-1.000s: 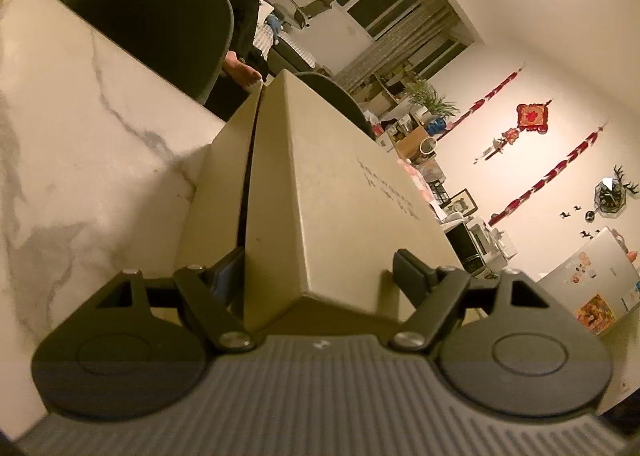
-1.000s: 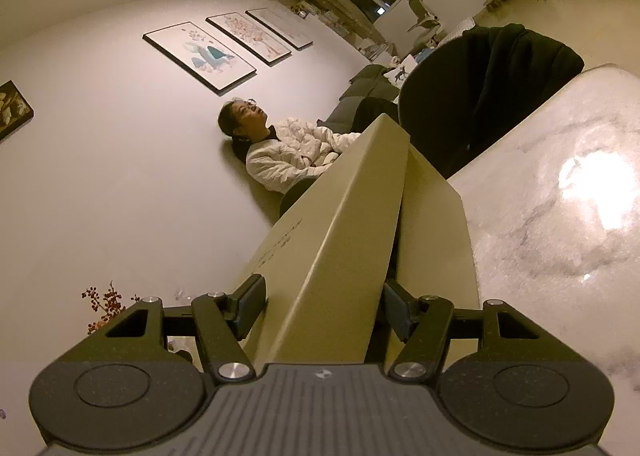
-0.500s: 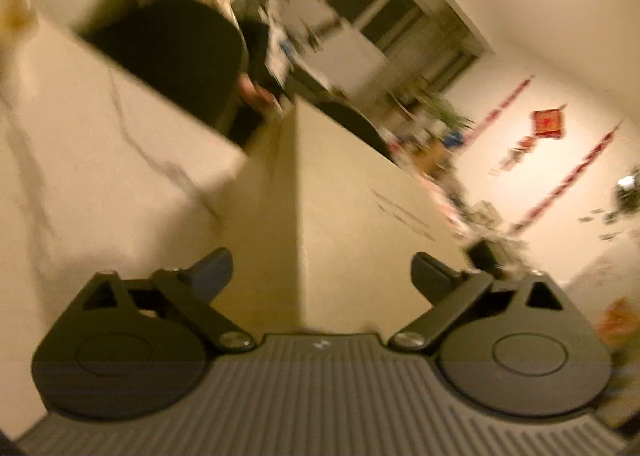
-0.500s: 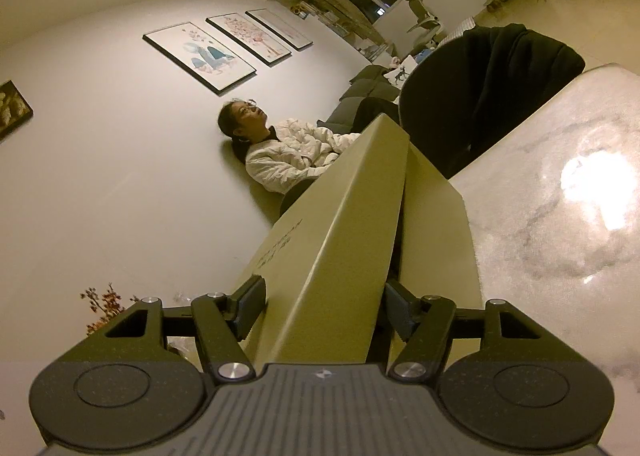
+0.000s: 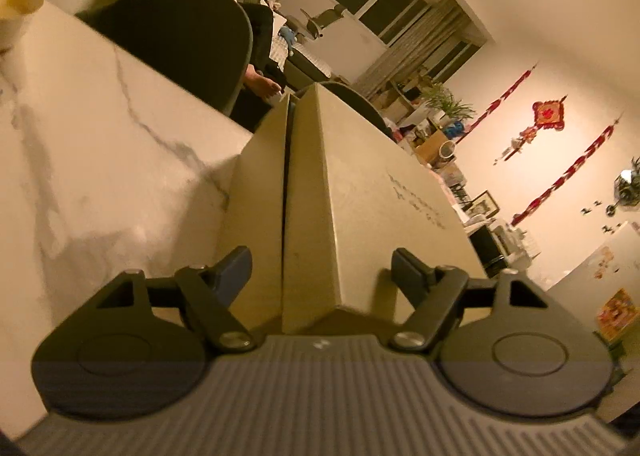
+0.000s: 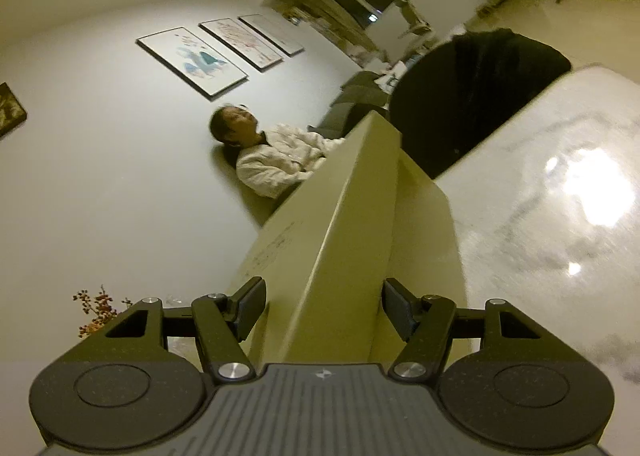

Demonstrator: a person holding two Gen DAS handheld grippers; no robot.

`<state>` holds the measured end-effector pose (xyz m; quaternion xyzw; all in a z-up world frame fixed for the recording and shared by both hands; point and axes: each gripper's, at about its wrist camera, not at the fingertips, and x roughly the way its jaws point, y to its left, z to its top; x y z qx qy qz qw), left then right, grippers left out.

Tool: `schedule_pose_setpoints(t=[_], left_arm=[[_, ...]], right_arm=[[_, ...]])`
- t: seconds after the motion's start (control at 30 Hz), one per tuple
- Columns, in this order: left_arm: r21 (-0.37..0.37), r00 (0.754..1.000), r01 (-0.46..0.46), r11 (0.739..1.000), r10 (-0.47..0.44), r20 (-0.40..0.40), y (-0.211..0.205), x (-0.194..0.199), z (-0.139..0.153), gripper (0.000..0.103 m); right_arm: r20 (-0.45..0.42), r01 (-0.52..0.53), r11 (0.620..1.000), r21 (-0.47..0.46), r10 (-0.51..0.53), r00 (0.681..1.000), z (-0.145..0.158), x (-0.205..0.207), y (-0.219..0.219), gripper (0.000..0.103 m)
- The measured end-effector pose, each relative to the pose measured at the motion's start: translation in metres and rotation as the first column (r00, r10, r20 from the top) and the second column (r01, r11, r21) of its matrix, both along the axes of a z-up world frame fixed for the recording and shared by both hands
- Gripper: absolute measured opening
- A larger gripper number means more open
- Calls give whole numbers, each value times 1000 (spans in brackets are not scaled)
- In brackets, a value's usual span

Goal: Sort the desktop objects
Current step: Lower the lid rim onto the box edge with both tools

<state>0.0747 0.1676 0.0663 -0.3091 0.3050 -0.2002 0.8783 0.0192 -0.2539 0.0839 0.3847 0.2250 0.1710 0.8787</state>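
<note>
In the left wrist view we find the left gripper (image 5: 322,270) astride the near end of a beige box (image 5: 372,191), which lies on the marble table (image 5: 100,143). Its lid sits slightly ajar, a dark slit running lengthwise between lid and base. The left finger stands just beside the base wall with a sliver of gap, and the right finger stands clear of the lid with the lid's shadow between them, so we record this gripper as released, touching nothing. Faint printed lettering shows on the lid's top face. Beyond the box's far end a dark chair (image 5: 180,39) stands at the table edge, and a pale cup (image 5: 16,11) sits far left of the box. In the right wrist view the right gripper (image 6: 323,310) straddles an end of the same box (image 6: 352,223), the lid edge rising as a ridge between the fingers. Both pads stand off the box faces with visible gaps, so we record this gripper as released too. Past the box's far end a seated person in a white jacket (image 6: 280,159) leans against the wall, beside a black chair (image 6: 476,95).
</note>
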Motion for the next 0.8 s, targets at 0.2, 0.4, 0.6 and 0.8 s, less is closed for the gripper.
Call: schedule_pose_setpoints(t=[0.2, 0.4, 0.6, 0.8], left_arm=[[-30, 1000, -7, 1000, 8, 23, -1, -1, 1, 63], [-35, 999, -29, 999, 30, 36, -1, 3, 6, 57], [-10, 1000, -23, 1000, 23, 20, -5, 7, 3, 62], [-25, 1000, -8, 1000, 8, -1, -2, 8, -3, 69]], right_arm=[[-3, 14, 1000, 25, -14, 1000, -7, -2, -3, 63], [23, 18, 1000, -24, -18, 1000, 7, 7, 4, 63], [0, 39, 998, -46, -39, 999, 8, 17, 6, 64], [-60, 39, 999, -23, -41, 997, -12, 18, 3, 63]])
